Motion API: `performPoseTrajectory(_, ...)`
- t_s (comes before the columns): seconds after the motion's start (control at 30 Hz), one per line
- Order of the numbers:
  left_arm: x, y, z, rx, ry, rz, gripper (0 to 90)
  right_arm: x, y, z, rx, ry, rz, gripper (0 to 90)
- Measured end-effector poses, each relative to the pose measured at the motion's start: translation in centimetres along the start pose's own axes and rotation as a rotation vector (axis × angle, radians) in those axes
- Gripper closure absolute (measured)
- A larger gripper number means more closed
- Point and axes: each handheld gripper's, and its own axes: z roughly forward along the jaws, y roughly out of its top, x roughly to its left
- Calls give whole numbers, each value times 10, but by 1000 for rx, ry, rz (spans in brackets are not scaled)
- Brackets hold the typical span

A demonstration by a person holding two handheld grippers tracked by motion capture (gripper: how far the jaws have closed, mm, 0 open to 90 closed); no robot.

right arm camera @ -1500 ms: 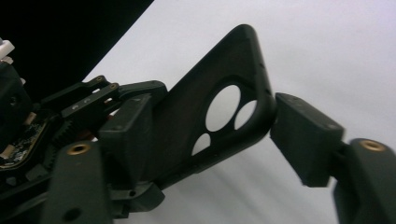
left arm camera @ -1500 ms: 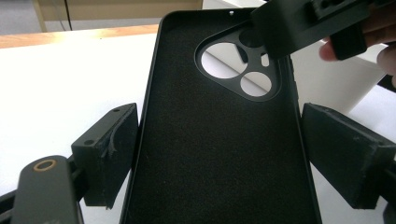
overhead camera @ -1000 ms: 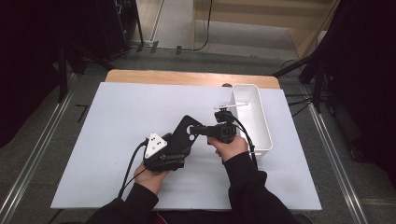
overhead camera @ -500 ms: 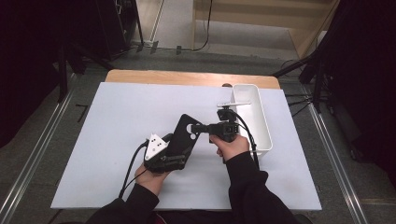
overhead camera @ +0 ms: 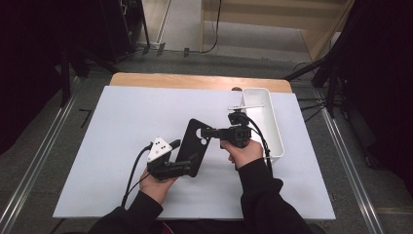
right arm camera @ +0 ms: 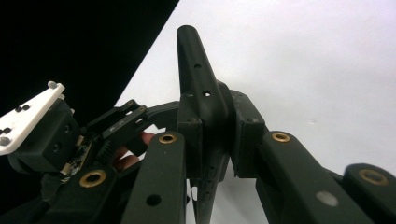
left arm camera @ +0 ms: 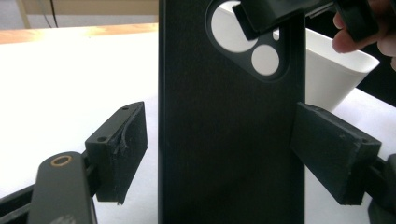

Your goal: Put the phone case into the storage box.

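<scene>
Black and matte, the phone case is a thin rectangular shell with a round-edged camera cut-out near its far end, in which one large and one small circular hole show the pale surface behind. In the left gripper view the case stands upright between the jaws, its long edges straight and its face finely textured. In the right gripper view the case is seen edge-on, a narrow rim pierced by small holes. It is held just above the white worktop, near the middle, slanting from the person's left hand up toward the right.

The right gripper is pressed together on the far, cut-out end of the case, its pads clamping the rim from both sides. The left gripper stands at the near end with its jaws spread: the right pad lies at the case's edge, while the left pad stands clear of it. These jaws have just been opening, with the case between them.

Compared with the frames of a second before, the case lies at nearly the same slant and place, and both hands have barely shifted.

A white bin stands just beyond the right hand, at the worktop's right side.
</scene>
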Motion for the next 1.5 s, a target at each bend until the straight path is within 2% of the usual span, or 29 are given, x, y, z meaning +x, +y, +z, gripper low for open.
performPoseTrajectory(0.17,2,2,-1,17,-13,-1,176,1,2,-5,-11,-21,-8,750)
performPoseTrajectory(0.27,5,4,-1,37,-29,-25,176,2,2,-11,-21,-45,-29,751)
performPoseTrajectory(0.33,6,4,-1,48,-31,-21,177,2,3,-12,-22,-49,-36,750)
performPoseTrajectory(0.37,8,5,0,75,-43,-32,177,2,3,-14,-27,-56,-41,751)
performPoseTrajectory(0.43,10,5,1,87,-58,-50,177,2,3,-16,-30,-63,-48,750)
performPoseTrajectory(0.53,12,6,1,104,-65,-51,176,3,3,-18,-38,-80,-70,750)
performPoseTrajectory(0.6,13,7,1,132,-78,-41,176,4,3,-20,-43,-92,-86,750)
performPoseTrajectory(0.8,19,11,0,153,-93,-50,176,7,2,-23,-56,-114,-120,750)
performPoseTrajectory(0.97,21,12,-3,156,-103,-43,177,10,2,-25,-62,-133,-155,750)
performPoseTrajectory(1.03,21,14,-3,178,-116,-32,177,12,0,-26,-64,-150,-191,750)
performPoseTrajectory(1.17,21,16,-4,201,-126,-8,177,15,-1,-26,-74,-160,-219,750)
performPoseTrajectory(1.3,22,19,-5,222,-137,-2,176,17,-2,-27,-76,-168,-242,750)
performPoseTrajectory(1.37,24,22,-8,232,-140,26,177,19,-4,-29,-93,-181,-276,750)
performPoseTrajectory(1.5,28,27,-12,242,-165,20,176,21,-6,-30,-96,-194,-317,750)
